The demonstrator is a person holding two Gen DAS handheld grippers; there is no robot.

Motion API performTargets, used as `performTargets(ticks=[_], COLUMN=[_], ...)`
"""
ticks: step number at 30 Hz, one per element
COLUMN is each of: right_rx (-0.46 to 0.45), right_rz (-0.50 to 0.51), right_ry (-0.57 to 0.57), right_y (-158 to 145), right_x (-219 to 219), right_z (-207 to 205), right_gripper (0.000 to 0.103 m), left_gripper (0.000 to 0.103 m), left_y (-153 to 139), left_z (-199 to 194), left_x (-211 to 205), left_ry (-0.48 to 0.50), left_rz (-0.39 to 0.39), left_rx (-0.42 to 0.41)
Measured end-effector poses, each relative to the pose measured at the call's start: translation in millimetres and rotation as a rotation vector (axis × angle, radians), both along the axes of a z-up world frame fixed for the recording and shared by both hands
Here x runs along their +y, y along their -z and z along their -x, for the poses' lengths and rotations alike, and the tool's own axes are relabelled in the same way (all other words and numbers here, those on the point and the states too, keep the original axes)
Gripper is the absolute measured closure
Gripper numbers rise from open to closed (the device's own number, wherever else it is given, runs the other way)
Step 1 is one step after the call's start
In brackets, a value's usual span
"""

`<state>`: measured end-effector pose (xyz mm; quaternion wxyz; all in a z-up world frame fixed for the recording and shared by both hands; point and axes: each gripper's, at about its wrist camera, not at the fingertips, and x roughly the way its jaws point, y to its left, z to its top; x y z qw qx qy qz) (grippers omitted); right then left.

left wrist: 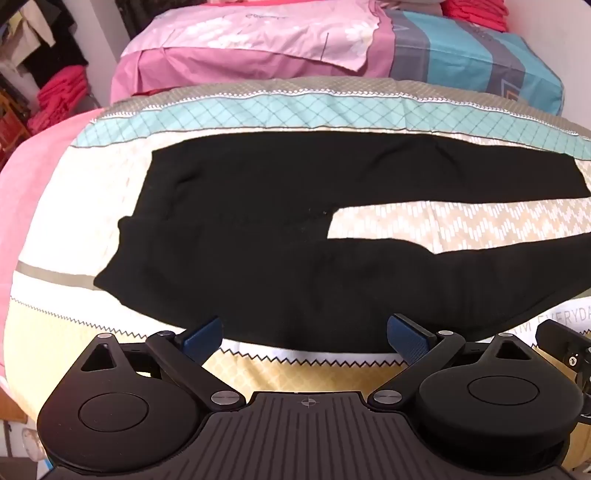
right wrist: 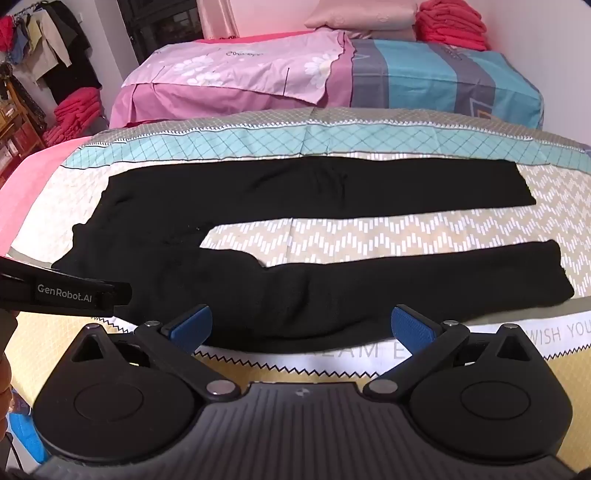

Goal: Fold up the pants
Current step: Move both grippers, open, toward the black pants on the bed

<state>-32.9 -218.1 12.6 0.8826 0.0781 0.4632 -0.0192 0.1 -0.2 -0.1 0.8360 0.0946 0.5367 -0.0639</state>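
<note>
Black pants lie flat on the patterned bedspread, waistband at the left and both legs running to the right with a gap of cloth between them. My left gripper hovers open over the near edge of the near leg, close to the hip, nothing between its blue pads. In the right wrist view the same pants stretch across the bedspread. My right gripper stands open above the near leg's front edge, holding nothing. The left gripper's body shows at the left edge.
A second bed with pink and blue covers lies beyond the bedspread. Stacks of folded red clothes sit at the far right and more on shelves at the left, beside hanging garments. A pink blanket borders the left.
</note>
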Motion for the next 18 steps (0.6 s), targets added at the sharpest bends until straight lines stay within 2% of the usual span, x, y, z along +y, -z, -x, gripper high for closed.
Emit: performTargets(ticks=[4, 10, 18], right_rx=[0.025, 0.077, 0.083], right_rz=[0.02, -0.027, -0.029], right_ry=[0.006, 0.019, 0.057], right_y=[4, 8, 6], right_x=[1, -9, -9], right_z=[0, 2, 2], right_gripper=[0.0, 0.0, 0.0], left_gripper=[0.0, 0.0, 0.0], left_y=[3, 1, 0], left_z=[4, 2, 6], left_x=[2, 3, 8], left_ry=[0.002, -0.009, -0.02], left_rz=[-0.005, -0.013, -0.011], left_rx=[0.001, 0.022, 0.005])
